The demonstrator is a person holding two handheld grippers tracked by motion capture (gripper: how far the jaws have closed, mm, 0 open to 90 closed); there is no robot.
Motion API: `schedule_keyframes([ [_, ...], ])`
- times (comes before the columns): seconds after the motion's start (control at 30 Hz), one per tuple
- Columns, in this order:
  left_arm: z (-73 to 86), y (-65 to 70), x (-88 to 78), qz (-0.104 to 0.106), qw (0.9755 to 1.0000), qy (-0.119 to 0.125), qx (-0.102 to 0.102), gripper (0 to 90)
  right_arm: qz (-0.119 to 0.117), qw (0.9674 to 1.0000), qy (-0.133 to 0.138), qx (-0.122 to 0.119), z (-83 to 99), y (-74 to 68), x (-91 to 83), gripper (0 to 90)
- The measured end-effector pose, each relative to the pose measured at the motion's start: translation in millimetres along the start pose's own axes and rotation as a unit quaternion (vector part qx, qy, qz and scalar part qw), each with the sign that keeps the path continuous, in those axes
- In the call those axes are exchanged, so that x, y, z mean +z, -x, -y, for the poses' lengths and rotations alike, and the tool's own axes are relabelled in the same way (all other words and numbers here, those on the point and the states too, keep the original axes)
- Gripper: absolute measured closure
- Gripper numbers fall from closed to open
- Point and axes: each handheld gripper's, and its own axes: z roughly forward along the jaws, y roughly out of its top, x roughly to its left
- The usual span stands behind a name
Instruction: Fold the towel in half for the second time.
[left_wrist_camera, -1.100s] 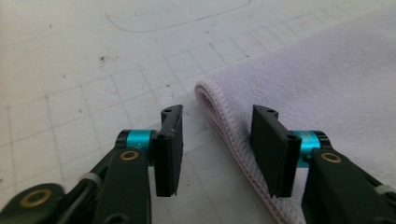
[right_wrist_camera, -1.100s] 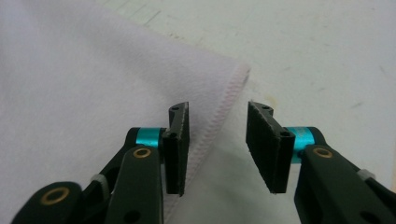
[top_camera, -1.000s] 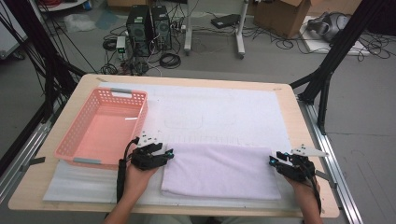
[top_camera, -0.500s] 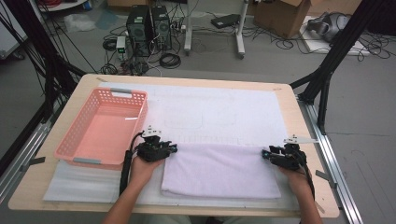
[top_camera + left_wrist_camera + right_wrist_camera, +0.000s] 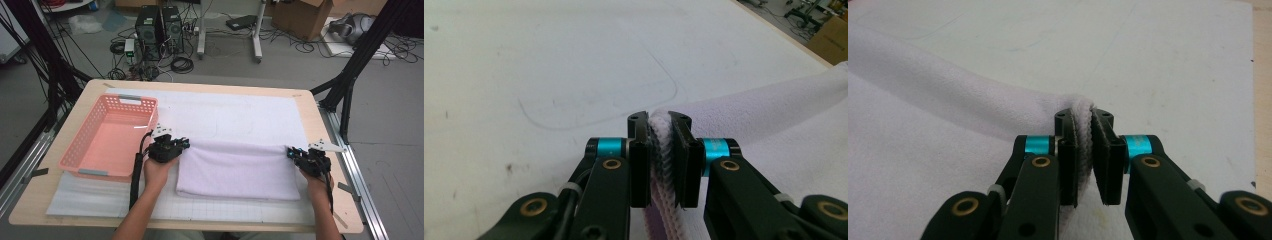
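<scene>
High view: left tongs (image 5: 186, 145) had just been closing and now pinched the towel's (image 5: 240, 170) far-left corner, beside the pink basket (image 5: 107, 137); right tongs (image 5: 291, 153) likewise closed onto the far-right corner. Towel lay folded mid-surface (image 5: 60, 200), long axis running left-right. Risk: thin edge bites could slip if one hand lifted faster, so the fold would skew.
</scene>
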Motion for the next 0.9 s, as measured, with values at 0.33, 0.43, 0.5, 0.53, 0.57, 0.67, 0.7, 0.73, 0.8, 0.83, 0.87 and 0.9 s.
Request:
schedule_keyframes([
  [0.33, -22.9, -11.3, 23.5, -0.021, 0.9997, -0.005, -0.013, 79.7, 0.033, 0.9993, 0.001, 0.016, -19.4, 5.0, 19.5, 82.0],
  [0.43, -21.6, -12.9, 25.8, -0.029, 0.9993, -0.009, -0.023, 78.2, 0.039, 0.9991, -0.003, 0.019, -24.7, 4.9, 25.4, 81.5],
  [0.5, -20.0, -11.4, 25.6, -0.037, 0.999, -0.014, -0.022, 72.0, 0.04, 0.9989, -0.009, 0.022, -25.9, 4.5, 29.9, 77.3],
  [0.53, -19.3, -10.4, 24.1, -0.04, 0.9989, -0.014, -0.02, 66.8, 0.037, 0.9988, -0.012, 0.03, -25.5, 4.8, 31.7, 72.9],
  [0.57, -18.6, -10.2, 21.6, -0.036, 0.9991, -0.009, -0.02, 62.1, 0.038, 0.9986, -0.013, 0.034, -24.8, 5.6, 32.3, 67.8],
  [0.67, -15.8, -8.7, 12.3, -0.026, 0.9996, 0.0, -0.012, 56.9, 0.035, 0.9977, -0.013, 0.056, -23.1, 9.6, 27.4, 59.6],
  [0.7, -14.1, -8.0, 9.9, -0.022, 0.9997, 0.002, -0.01, 56.7, 0.036, 0.9979, -0.01, 0.054, -22.4, 9.8, 24.3, 59.3],
  [0.73, -12.3, -7.4, 7.7, -0.018, 0.9998, -0.001, -0.007, 56.7, 0.037, 0.9979, -0.007, 0.053, -21.7, 9.9, 21.3, 58.8],
  [0.8, -7.2, -4.7, 4.7, -0.005, 1.0, -0.007, -0.002, 56.7, 0.031, 0.9983, -0.004, 0.049, -19.9, 9.3, 15.5, 58.9],
  [0.83, -4.1, -2.7, 3.6, 0.003, 0.9999, -0.01, -0.001, 56.9, 0.027, 0.9986, -0.006, 0.044, -18.7, 8.3, 13.1, 59.2],
  [0.87, -0.8, -0.8, 2.2, 0.011, 0.9999, -0.013, 0.003, 57.1, 0.026, 0.999, -0.007, 0.037, -17.2, 7.3, 10.9, 59.6],
  [0.9, 2.2, 1.4, 0.7, 0.014, 0.9997, -0.016, 0.009, 57.3, 0.022, 0.9992, -0.009, 0.033, -15.5, 6.0, 8.7, 59.9],
])
